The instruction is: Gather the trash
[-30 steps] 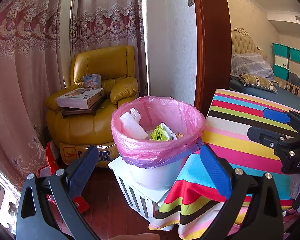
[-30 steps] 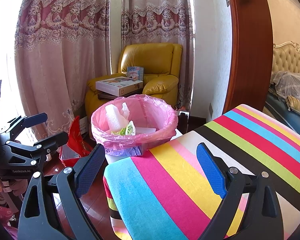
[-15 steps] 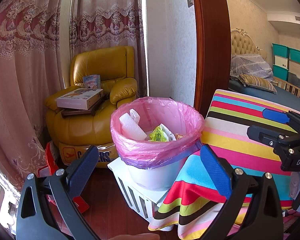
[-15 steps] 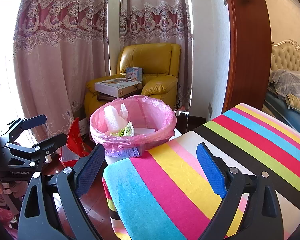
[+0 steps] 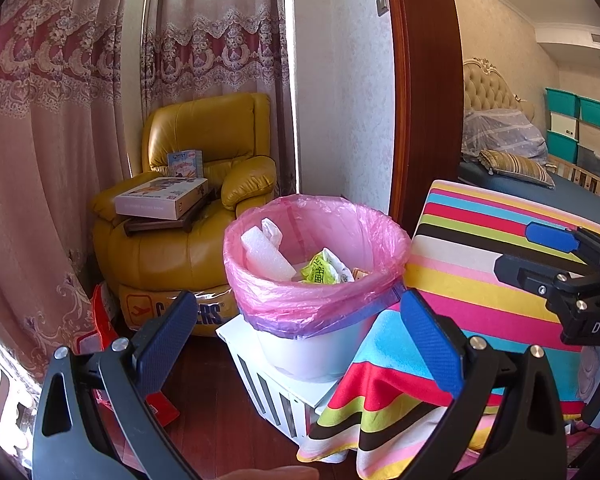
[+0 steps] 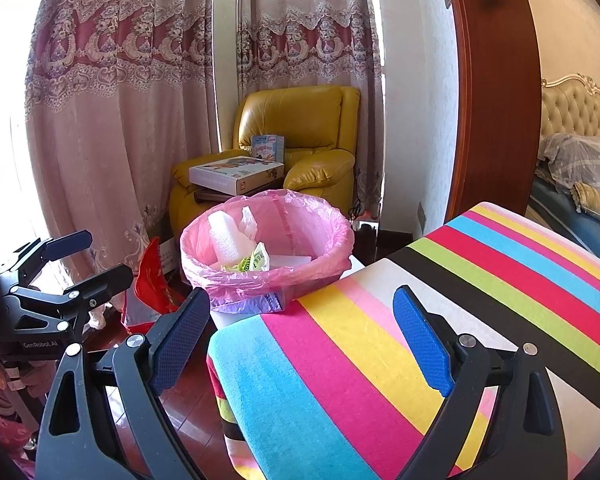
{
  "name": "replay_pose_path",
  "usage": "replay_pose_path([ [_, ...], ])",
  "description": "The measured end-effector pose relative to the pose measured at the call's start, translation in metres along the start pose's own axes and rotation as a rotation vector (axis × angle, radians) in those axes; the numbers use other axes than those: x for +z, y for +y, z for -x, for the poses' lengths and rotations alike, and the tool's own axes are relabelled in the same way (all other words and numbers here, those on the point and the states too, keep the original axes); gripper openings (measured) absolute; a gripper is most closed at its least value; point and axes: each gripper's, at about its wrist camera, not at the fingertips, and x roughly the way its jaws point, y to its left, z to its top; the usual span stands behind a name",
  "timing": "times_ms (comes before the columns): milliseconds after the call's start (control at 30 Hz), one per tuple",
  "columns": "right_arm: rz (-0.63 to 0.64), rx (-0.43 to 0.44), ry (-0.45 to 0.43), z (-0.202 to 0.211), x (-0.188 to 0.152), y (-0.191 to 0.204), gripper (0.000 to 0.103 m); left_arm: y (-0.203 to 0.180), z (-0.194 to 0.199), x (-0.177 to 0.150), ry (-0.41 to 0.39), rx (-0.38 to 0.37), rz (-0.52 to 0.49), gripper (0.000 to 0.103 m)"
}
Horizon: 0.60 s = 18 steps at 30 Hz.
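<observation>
No change from the frames a second ago: both grippers sit where they were, bin and contents undisturbed. Left gripper (image 5: 300, 344): jaws wide apart, nothing between the pads, touching nothing. Right gripper (image 6: 302, 340): jaws likewise wide apart and empty, hovering over the striped cloth (image 6: 380, 360) without contact. Trash bin (image 5: 320, 344), one, white, lined with one pink bag (image 5: 340, 224), stands straight ahead of the left jaws, just beyond their tips, on a white slatted crate (image 5: 268, 384); from the right jaws it lies ahead and toward the left finger, past the near edge of the cloth. Trash in the bin: one white foam block (image 5: 266, 256), one crumpled white wrapper (image 5: 272, 230) behind it, one yellow-green packet (image 5: 320, 272), plus a small tan scrap I cannot identify. Beyond the bin: one yellow armchair (image 5: 204, 132) carrying two boxes (image 5: 160, 200). One red bag (image 6: 150, 280) on the floor just ahead of the right gripper's left finger.
</observation>
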Motion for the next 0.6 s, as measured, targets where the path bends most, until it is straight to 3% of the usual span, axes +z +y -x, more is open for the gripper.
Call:
replay_pose_path([
  [600, -0.002, 0.001, -0.001, 0.0002, -0.0011, 0.0013, 0.088, -0.0009, -0.0003, 0.0001, -0.001, 0.0, -0.001, 0.098],
])
